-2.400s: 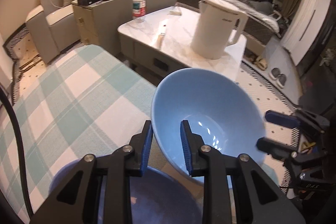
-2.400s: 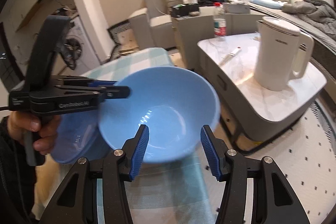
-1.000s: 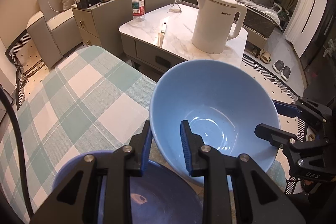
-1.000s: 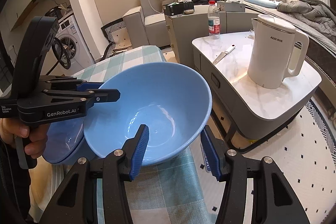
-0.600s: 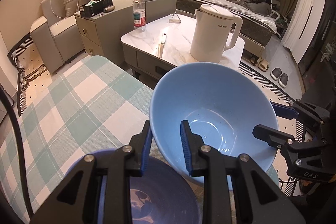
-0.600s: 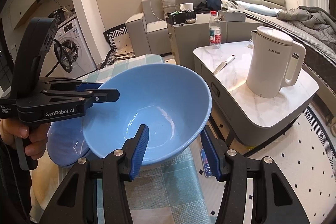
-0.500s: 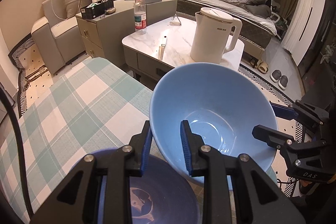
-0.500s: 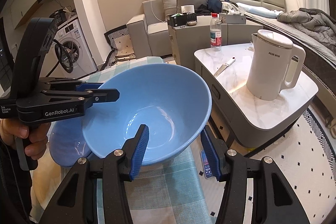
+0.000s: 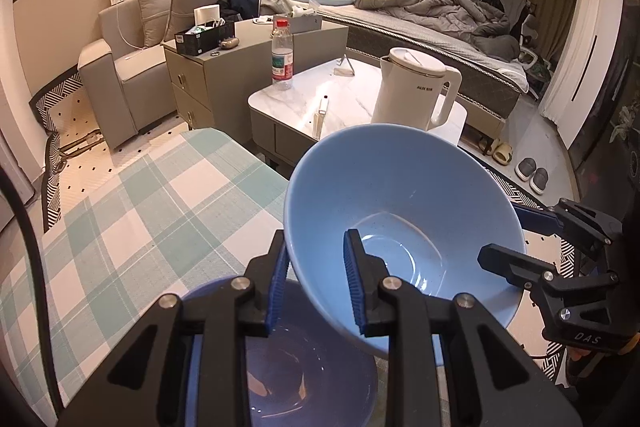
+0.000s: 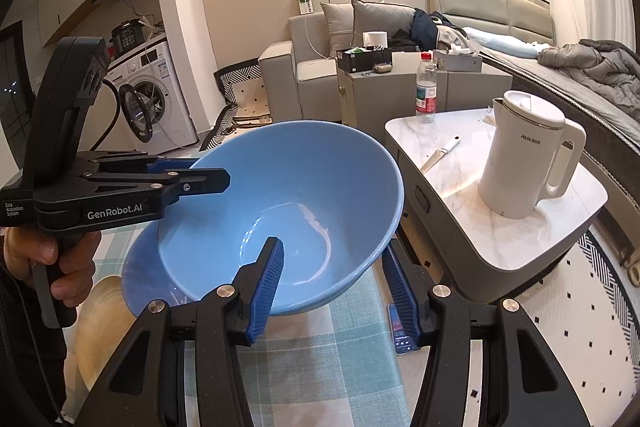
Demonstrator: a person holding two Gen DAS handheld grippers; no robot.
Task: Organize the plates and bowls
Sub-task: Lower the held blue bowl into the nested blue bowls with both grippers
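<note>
I see the light blue bowl [image 9: 404, 219] held tilted in the air above the desk [image 9: 132, 219], which carries a green-and-white checked cloth. My left gripper [image 9: 316, 275] has its jaws clamped on the bowl's rim, one blue pad outside the wall and one inside. My right gripper [image 10: 332, 287] straddles the opposite side of the rim: its left pad lies inside the bowl and its right pad outside the wall, but I cannot tell whether the pads actually press on it. In the right wrist view a hand [image 10: 48, 259] grips the left gripper's handle. Directly beneath the raised bowl a darker blue bowl [image 9: 280, 367] rests on the desk, apart from the lifted one. Beside it, at the near edge, I note a pale wooden dish [image 10: 100, 323]. A phone [image 10: 400, 331] lies under the right pad. Beyond the desk a white kettle [image 10: 524, 163], a water bottle [image 10: 426, 93] and a knife [image 10: 440, 155] stand on a marble side table [image 10: 520, 239].
</note>
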